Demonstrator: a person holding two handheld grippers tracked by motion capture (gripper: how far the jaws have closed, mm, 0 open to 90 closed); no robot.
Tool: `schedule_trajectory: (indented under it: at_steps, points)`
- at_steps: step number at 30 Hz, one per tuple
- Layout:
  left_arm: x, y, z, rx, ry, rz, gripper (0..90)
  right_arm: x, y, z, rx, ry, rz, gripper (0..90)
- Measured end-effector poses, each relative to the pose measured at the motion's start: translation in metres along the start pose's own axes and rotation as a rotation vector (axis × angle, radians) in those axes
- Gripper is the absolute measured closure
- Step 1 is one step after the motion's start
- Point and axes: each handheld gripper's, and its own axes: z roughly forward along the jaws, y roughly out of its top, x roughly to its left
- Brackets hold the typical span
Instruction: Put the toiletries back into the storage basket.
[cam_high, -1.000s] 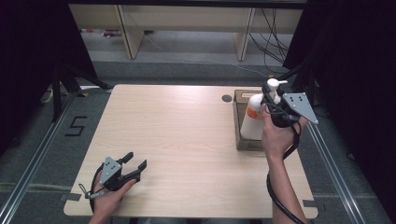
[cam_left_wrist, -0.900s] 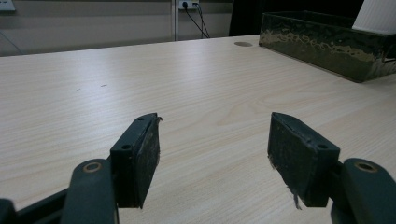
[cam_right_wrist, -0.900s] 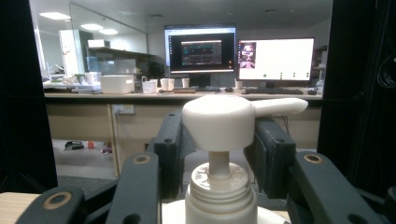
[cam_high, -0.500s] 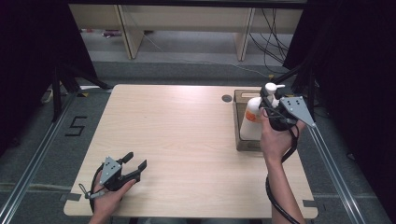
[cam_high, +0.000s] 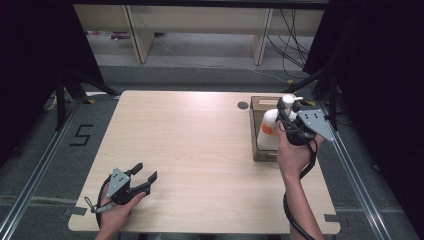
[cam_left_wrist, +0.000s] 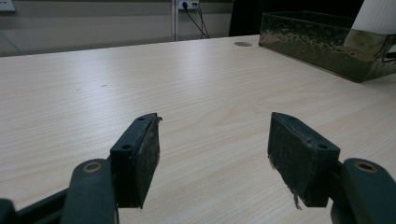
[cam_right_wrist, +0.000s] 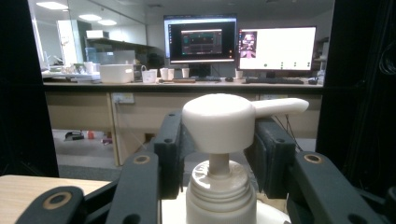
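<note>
A white pump bottle (cam_high: 267, 131) with an orange label stands tilted in a dark open box (cam_high: 255, 150) at the table's right edge. My right gripper (cam_high: 284, 116) is shut on the bottle's top. In the right gripper view its pads press both sides of the white pump head (cam_right_wrist: 217, 121), and the spout points right. My left gripper (cam_high: 145, 171) rests on the light wood table (cam_high: 200, 150) near the front left corner. Its jaws are open with nothing between them (cam_left_wrist: 212, 149).
The left gripper view shows the dark box (cam_left_wrist: 322, 51) far off at the right, with bare tabletop in between. A small round hole (cam_high: 243, 105) sits in the table near the box. Black curtains and a metal frame flank the table.
My right gripper has sunk a little and shifted left with the bottle in it, lower over the box. The left gripper has stayed where it was.
</note>
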Motion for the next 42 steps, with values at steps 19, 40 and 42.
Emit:
schedule_trajectory:
  at_steps: [19,40,42]
  points:
    - [0.0,0.0,0.0,0.0,0.001,0.0,33.8,0.002,-0.027,-0.003,0.046,-0.002,0.004,59.9]
    - [0.0,0.0,0.0,-0.001,0.002,0.0,33.8,0.001,-0.033,-0.005,0.032,-0.012,-0.03,53.5]
    - [0.0,0.0,0.0,-0.001,0.002,0.001,33.7,0.002,-0.034,-0.006,0.04,-0.009,-0.018,49.3]
